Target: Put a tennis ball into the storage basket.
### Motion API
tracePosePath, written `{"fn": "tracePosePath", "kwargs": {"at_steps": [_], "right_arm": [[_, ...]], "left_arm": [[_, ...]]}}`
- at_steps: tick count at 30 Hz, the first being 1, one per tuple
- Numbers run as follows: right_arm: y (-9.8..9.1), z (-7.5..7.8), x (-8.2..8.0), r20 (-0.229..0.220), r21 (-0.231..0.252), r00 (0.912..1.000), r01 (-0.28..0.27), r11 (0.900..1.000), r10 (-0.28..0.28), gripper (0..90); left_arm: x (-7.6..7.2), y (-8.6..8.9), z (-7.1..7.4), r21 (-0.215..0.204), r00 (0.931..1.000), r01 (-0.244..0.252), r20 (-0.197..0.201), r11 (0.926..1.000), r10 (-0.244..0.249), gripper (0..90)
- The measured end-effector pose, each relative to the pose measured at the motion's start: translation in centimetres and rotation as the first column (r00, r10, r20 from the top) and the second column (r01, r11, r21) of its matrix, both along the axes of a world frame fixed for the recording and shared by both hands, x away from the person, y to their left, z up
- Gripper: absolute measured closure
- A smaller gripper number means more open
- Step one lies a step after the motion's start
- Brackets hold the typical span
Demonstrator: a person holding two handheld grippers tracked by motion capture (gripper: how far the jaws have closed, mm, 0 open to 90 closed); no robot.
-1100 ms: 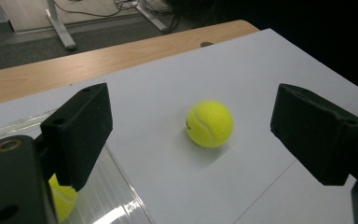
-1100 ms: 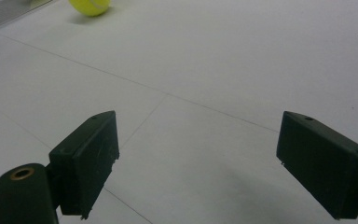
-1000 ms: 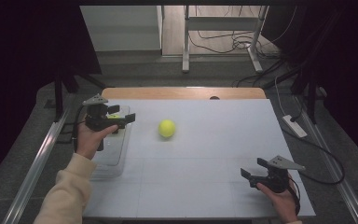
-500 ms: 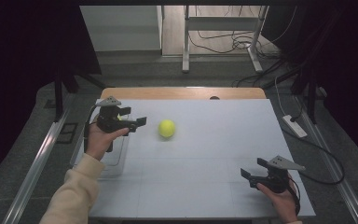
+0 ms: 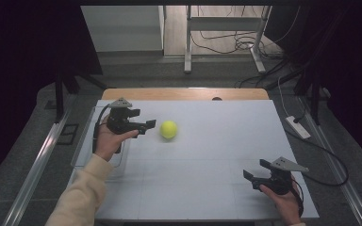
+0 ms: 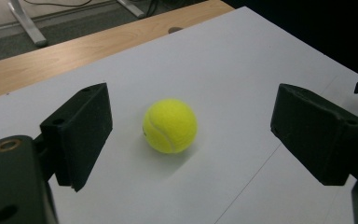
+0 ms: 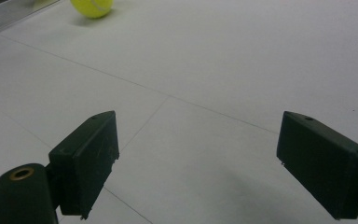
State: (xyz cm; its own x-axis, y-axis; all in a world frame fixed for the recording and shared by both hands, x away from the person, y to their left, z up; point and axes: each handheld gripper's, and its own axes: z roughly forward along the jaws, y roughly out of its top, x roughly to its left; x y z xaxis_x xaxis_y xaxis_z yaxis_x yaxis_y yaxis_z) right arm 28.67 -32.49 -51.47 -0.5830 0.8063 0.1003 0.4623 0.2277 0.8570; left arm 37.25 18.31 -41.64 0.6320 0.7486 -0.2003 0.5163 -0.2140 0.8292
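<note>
Left gripper (image 5: 146,126) held at table's (image 5: 207,188) left side, jaws spread wide, aimed at yellow tennis ball (image 5: 168,129) lying just beyond them, untouched. Right gripper (image 5: 255,170) near front right corner, jaws wide, empty, well apart from ball.

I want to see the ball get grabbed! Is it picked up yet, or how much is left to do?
Not yet. The tennis ball sits on the white table, untouched. Already done: the left gripper is lined up, its jaws wide open with the ball ahead between them in the left gripper view. Left to do, probably: reach forward, close and lift. The right gripper rests open at the near right corner, far from the ball.
</note>
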Motion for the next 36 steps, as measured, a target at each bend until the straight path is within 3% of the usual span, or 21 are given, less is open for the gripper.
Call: {"fn": "tracePosePath", "kwargs": {"at_steps": [36], "right_arm": [[0.1,0.0,0.1,-0.001,0.006,1.0000,-0.007,1.0000,0.007,12.4]], "left_arm": [[2.5,-3.4,-0.9,0.060,0.9980,0.032,-0.055,0.9977,-0.029,13.0]]}}
